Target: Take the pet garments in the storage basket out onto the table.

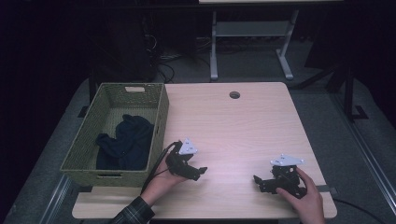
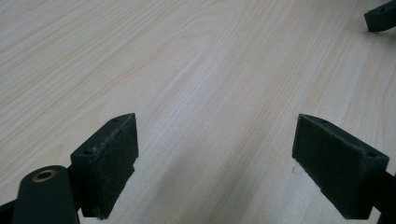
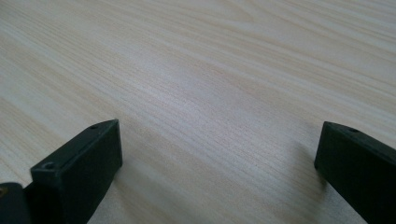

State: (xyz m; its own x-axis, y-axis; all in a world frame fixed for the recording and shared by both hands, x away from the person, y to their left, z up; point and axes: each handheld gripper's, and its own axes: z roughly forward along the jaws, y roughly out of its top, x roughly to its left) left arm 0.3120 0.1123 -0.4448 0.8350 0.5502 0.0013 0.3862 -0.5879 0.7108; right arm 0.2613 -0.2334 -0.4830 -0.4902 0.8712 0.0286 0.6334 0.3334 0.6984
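Pale wood-grain surface [image 1: 233,126] with a green woven rectangular basket [image 1: 161,116] at its left edge. Inside the basket, a crumpled dark navy cloth [image 1: 126,142]. Just right of the basket's near corner, left claw [image 1: 198,171] held low over the bare wood, jaws spread wide, nothing between them. Well to the right of the basket, near the front edge, right claw [image 1: 258,182] in the other hand [image 1: 306,198], jaws likewise wide apart and empty.
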